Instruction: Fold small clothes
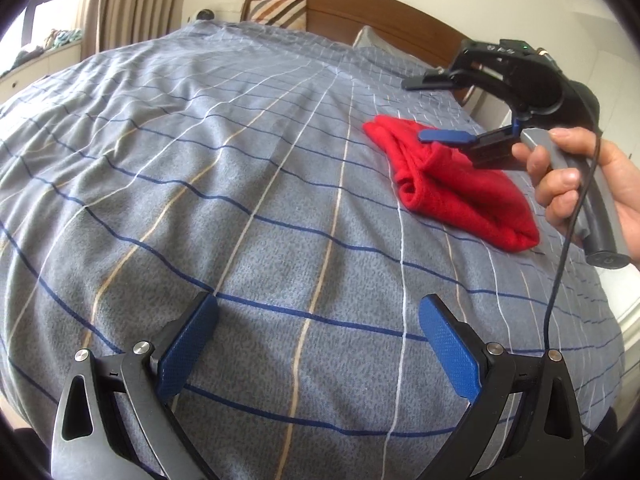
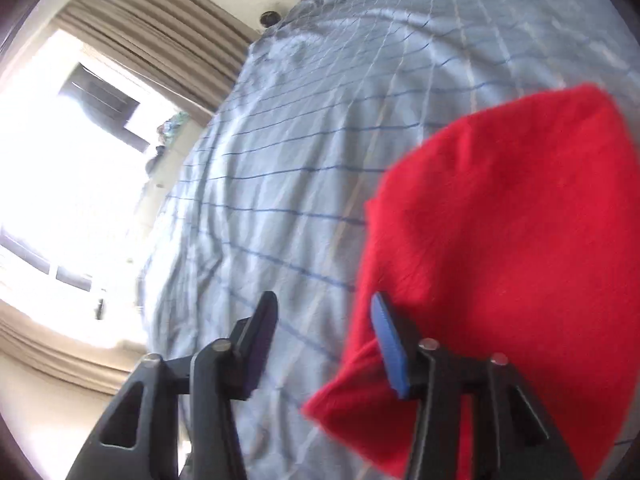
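One red garment (image 1: pixel 452 188) is seen on the bed (image 1: pixel 240 184), folded into a small bundle and lying on the grey checked cover towards the right side, well apart from the striped pillow (image 1: pixel 280 11) at the wooden headboard (image 1: pixel 360 12). The left tongs (image 1: pixel 318 344) are held above bare cover with the blue pads (image 1: pixel 184 352) spread wide, and nothing is found between them. The right tongs (image 1: pixel 430 106) are carried by a hand (image 1: pixel 576 184) over the far end of the bundle. In the right wrist view the right tongs (image 2: pixel 324 340) are released: the gap between the two fingers shows only the cover, while the red garment (image 2: pixel 500 240) lies just beside the right-hand pad (image 2: pixel 390 348) and behind it, not pressed by both pads. This view is blurred. A bright window (image 2: pixel 60 160) with beige curtains (image 2: pixel 160 28) is seen at the left of the bed
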The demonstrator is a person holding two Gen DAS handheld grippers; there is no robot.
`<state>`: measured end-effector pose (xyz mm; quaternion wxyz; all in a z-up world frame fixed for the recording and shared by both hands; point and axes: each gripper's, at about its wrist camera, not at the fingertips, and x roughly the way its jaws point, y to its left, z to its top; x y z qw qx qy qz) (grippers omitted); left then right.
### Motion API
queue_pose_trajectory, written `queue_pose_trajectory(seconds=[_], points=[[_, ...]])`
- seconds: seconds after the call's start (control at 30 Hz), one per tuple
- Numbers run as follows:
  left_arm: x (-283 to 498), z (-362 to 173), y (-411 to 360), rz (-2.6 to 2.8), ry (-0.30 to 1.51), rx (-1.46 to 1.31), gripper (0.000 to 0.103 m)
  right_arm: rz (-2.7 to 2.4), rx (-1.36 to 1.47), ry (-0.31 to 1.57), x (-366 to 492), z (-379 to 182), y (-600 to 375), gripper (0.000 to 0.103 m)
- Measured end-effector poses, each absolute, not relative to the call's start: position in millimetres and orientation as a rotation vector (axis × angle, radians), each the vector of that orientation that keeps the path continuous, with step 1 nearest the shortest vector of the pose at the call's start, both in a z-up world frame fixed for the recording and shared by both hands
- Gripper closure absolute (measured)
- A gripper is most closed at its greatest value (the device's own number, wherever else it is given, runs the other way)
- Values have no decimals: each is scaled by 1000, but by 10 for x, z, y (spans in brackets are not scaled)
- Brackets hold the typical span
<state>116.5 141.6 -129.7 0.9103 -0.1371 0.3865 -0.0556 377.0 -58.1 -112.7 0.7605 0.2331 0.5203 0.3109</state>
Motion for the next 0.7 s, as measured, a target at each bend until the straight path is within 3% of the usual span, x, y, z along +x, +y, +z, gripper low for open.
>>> queue_pose_trajectory(seconds=[0.13,0.23,0.43,0.5,0.7], points=[[1170,-1292,1482,-118,795,-323,2,755,472,998,3550,-796,-767,40],[1179,-1290,1507,-116,794,-341,2,570,169,908,3396,-607,-918,40],[1170,-1299,1475,-108,793,-320,2,566,-172,931,3185,-990,-630,55],[1163,-1306,1457,-104,794,-299,2,620,-232,962,3100,-1213,-397,65],[1156,-1317,1409,-93,800,-261,2,683,-296,963,2823,-1287,-329,65]])
